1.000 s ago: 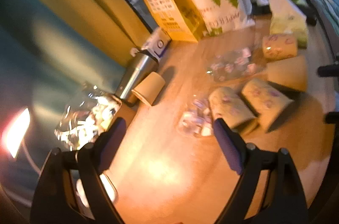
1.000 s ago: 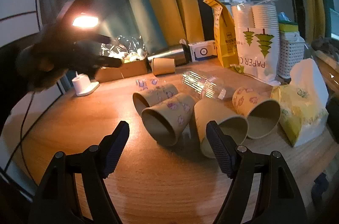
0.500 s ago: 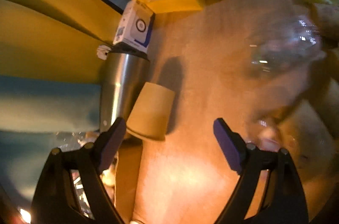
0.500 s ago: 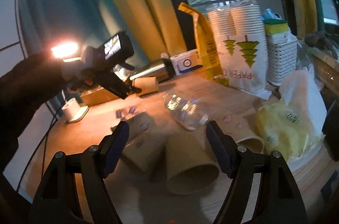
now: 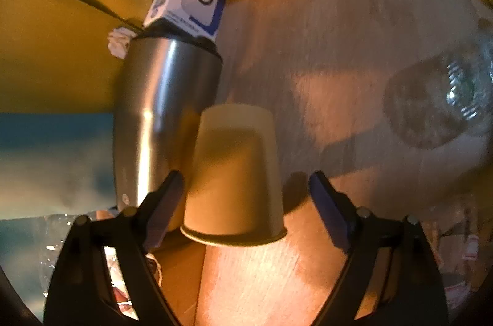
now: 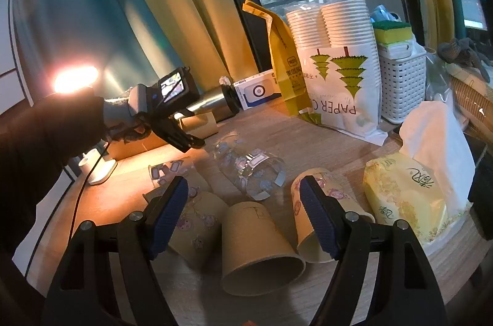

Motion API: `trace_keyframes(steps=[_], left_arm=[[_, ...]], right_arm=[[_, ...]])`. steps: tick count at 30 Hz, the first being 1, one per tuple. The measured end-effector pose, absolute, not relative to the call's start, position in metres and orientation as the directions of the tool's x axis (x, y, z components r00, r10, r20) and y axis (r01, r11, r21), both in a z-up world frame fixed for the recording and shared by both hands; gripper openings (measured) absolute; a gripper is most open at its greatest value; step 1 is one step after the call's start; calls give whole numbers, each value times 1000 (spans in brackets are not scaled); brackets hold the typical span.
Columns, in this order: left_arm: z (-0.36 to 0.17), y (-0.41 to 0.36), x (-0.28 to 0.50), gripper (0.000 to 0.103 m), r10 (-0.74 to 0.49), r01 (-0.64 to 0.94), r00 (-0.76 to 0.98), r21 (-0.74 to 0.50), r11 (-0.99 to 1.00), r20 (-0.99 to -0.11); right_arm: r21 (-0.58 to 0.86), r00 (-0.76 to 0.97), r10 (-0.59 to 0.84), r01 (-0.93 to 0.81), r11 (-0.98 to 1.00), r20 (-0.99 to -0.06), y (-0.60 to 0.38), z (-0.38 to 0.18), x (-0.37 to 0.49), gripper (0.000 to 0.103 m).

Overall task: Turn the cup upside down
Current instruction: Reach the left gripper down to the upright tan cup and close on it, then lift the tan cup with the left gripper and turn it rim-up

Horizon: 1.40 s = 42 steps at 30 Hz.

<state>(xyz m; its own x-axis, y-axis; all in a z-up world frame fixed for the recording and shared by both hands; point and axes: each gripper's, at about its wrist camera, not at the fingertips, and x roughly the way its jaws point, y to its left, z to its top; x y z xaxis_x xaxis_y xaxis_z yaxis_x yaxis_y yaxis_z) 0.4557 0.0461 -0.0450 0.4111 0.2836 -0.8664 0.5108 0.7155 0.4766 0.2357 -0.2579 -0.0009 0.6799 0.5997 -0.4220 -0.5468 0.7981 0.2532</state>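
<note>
The paper cup [image 5: 234, 175] lies on its side on the wooden table [image 5: 339, 48], now much nearer the left gripper [image 5: 246, 196] than half a second ago and sitting between its spread fingers, untouched. A steel flask [image 5: 160, 116] lies right beside the cup, crowding the left finger. The right gripper [image 6: 243, 215], also spread, hangs over other tipped cups [image 6: 258, 249]
</note>
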Motion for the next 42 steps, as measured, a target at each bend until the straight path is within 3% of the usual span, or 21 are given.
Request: trace_keyframes(steps=[2,9,15,25,36,38,42], left_arm=[[-50,49,458,64,296,506,411,485,713,-863],[-42,54,450,63,271,459,465,491,740,-843],[12,54,413,63,159,363,592,437,823,-790],[103,16,249,63,-41,241,834,295,925,-550],[81,-36,83,63,-61,125,936,166,978,-348],[79,-40,52,63,-73,105,948,91,990,-309],[65,-51,17,63,-95,116,957,65,991,-273]], right_arm=[[253,680,598,-546,799,-423,-257,-1,235,78],[239,687,590,-544,804,-424,-254,1,230,78],[226,693,595,-554,801,-407,-247,7,212,78],[198,692,618,-591,782,-374,-229,17,158,78],[211,656,673,-645,735,-341,-219,25,102,78],[212,658,679,-649,731,-326,-221,29,91,78],[248,624,718,-676,694,-308,-221,34,78,78]])
